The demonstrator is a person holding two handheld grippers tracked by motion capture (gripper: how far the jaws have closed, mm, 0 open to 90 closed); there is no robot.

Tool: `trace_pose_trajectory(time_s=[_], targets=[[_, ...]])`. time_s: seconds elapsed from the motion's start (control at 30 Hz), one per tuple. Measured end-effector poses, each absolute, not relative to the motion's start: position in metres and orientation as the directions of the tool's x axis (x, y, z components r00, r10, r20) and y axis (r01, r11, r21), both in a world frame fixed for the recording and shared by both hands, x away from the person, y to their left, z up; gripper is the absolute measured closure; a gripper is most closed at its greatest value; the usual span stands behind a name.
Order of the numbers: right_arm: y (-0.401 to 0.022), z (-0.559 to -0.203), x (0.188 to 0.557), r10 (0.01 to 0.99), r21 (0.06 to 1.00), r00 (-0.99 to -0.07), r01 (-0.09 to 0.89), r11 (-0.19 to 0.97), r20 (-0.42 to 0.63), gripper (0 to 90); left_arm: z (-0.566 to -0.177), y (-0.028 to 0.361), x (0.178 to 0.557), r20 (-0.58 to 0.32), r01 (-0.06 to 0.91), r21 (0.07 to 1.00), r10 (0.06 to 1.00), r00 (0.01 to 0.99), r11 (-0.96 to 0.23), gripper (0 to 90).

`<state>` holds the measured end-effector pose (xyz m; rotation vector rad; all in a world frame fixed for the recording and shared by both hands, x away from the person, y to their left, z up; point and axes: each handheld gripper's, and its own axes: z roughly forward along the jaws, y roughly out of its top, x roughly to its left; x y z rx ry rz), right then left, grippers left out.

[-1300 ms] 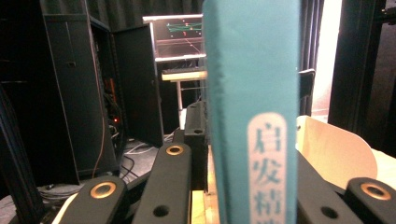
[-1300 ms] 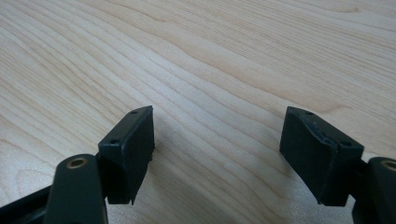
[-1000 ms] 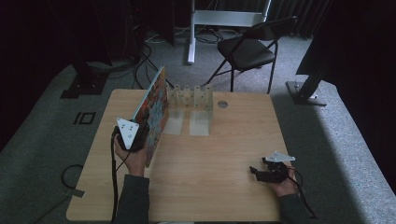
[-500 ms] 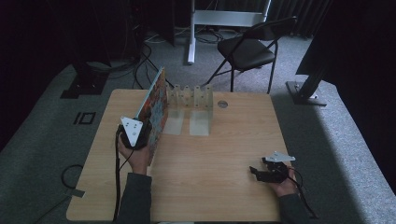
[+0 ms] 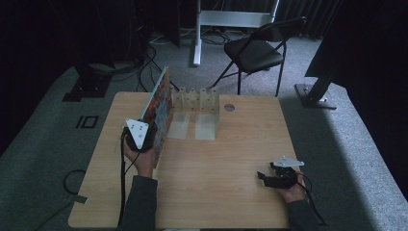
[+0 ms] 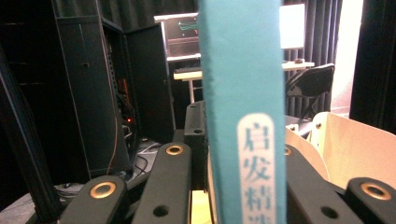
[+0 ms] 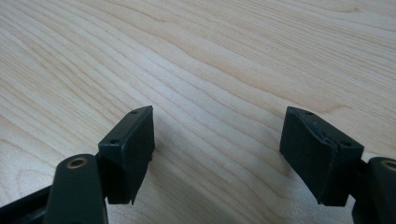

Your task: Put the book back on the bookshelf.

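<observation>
book (image 5: 161,108) stands on its long edge on the wooden table (image 5: 231,144), cover colourful in the high view, running away from the person toward the far side. left gripper (image 5: 144,137) is clamped on the near end of it, jaws closed tight against its two faces, the grey three-cornered plate on top facing up and the hand (image 5: 140,161) behind it. in the left gripper view the teal spine (image 6: 243,107) of the book rises straight up between the two black jaws, with pale printed characters on a white oval label low on it, and the black arms of the gripper press in on either side. just beyond the far end of the book, to the right of the left gripper, sits a clear plastic rack (image 5: 196,113) with upright dividers and two flat see-through plates lying toward the person; the book is just beside its left edge, and i cannot tell whether they touch. right gripper (image 5: 269,175) lies well apart from the book, low over the near right part of the table, held in the other hand (image 5: 293,192). in the right gripper view its jaws stand wide apart with nothing between them, bare wood grain (image 7: 219,70) under them.
</observation>
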<state>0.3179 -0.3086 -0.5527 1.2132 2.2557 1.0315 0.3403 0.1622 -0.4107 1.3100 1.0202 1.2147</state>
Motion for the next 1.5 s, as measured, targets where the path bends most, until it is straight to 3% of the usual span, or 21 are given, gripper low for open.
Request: trace_pose_trajectory(time_s=[1.5], targets=[[-0.309, -0.553, 0.318, 0.830, 0.751, -0.557, 0.555, 0.359, 0.015, 26.1, -0.426, 0.153, 0.352, 0.114, -0.098, 0.990, 0.990, 0.085, -0.106, 78.4]])
